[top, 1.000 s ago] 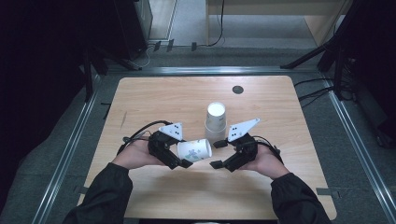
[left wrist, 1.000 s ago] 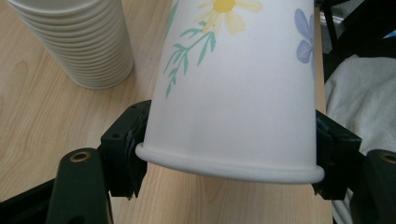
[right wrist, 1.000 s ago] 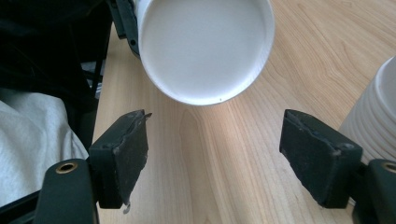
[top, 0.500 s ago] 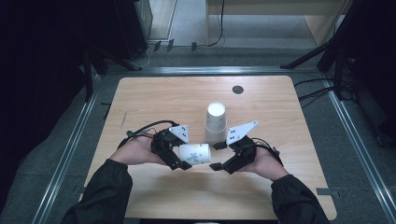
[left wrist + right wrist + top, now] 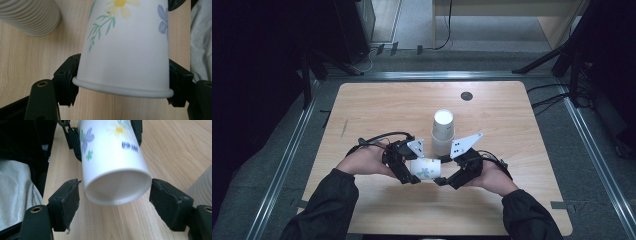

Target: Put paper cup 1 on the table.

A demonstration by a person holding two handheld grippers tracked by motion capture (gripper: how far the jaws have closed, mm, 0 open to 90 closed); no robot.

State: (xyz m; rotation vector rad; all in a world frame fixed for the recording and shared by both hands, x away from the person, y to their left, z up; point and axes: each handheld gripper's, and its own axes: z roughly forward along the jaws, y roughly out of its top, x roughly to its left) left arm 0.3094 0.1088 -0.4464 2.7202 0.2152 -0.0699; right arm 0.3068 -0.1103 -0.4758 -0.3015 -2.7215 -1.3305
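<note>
Two grippers meet at one flowered paper cup: left gripper clamped on its rim, right gripper spread around its base, to be centred before closing.

A white paper cup printed with a yellow daisy, green sprigs and blue-violet flowers is held on its side above the wooden table's near half. Its rolled rim is clamped at one end, while the recessed base at the narrower end is left free. It is seen just in front of a ribbed upright cup stack.
</note>
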